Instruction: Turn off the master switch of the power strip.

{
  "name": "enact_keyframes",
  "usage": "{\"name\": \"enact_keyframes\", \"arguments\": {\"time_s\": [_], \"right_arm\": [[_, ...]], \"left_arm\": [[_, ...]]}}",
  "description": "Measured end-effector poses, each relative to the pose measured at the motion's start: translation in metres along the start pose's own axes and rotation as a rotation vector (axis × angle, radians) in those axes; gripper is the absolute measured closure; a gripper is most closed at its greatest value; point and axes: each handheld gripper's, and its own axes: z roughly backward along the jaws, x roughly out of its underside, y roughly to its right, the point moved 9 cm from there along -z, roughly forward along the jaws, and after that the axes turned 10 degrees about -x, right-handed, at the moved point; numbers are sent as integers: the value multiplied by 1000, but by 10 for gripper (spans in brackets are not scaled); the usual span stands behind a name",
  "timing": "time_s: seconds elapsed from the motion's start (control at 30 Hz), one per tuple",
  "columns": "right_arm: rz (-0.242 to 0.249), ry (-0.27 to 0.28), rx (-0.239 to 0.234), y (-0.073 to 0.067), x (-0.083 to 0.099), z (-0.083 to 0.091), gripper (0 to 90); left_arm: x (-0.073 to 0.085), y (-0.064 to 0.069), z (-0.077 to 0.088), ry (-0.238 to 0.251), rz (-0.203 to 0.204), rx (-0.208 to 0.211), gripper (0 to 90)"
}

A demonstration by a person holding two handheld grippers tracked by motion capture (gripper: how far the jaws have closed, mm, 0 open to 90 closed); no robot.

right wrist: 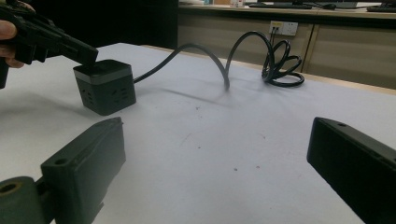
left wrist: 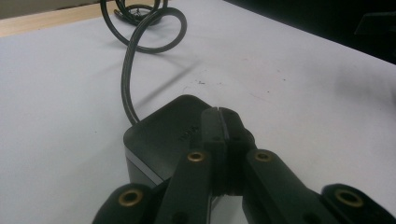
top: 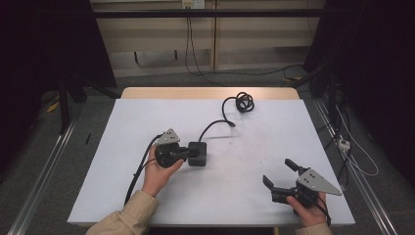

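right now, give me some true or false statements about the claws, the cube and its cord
1. The left claw is shut, its tips over the top of the cube. True.
2. The right claw grips the cord. False: it is open and holds nothing, apart from the cord.
3. The cord ends in a loose coil near the table's far edge. True.
4. The cube lies on the floor. False: it sits on the white table.
5. Both claws touch each other. False: they are well apart.
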Motion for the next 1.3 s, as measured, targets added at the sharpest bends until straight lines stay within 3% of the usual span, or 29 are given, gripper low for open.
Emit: {"name": "enact_keyframes", "arguments": {"time_s": [1.0,1.3], "right_arm": [[3,3,-5,-1,-1,0,40],[8,0,-8,-2,-1,0,40]], "left_arm": [[1,0,0,-6,-14,-2,900],[1,1,-1,-4,-42,-20,900]]}}
